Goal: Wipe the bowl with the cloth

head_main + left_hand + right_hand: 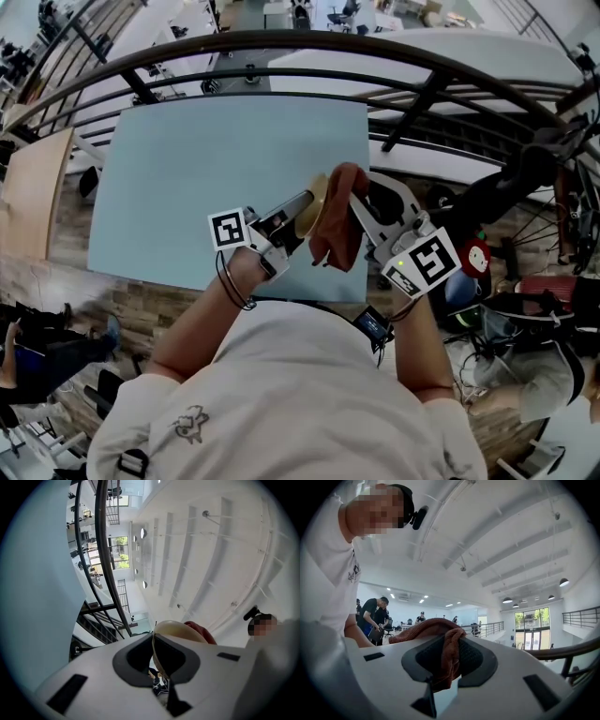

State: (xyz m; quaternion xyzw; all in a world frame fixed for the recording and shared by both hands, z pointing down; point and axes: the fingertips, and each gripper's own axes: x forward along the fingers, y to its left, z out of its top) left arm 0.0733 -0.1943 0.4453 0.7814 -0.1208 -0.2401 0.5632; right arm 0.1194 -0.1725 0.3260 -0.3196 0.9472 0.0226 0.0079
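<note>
The bowl [312,204] is a small, smooth, cream-coloured one with a thin rim. It is held up in the air on its edge rather than standing, above the near right part of the pale blue table [187,169] and just in front of the person's chest. In the head view it shows almost edge-on as a narrow tan crescent. The left claw [154,654] is clamped on it: in the left gripper view the two dark pads stand close together with the bowl's rim pinched between them, and the rounded pale wall rises beyond the jaw tips. The cloth [426,627] is rust-brown with a coarse, ribbed knit, bunched into thick folds. The right claw [447,660] grips it, the pads closed narrow on a twisted strand, with the rest humped over the tips of the jaws. In the head view the cloth lies against the right side of the bowl, covering much of it, and its loose end hangs below both claws toward the table's near edge. A sliver of the same reddish fabric peeks out behind the bowl in the left gripper view. The two claws meet from the left and the right, their tips close together at the bowl. Beyond the table's far edge curves a dark railing [281,42].
</note>
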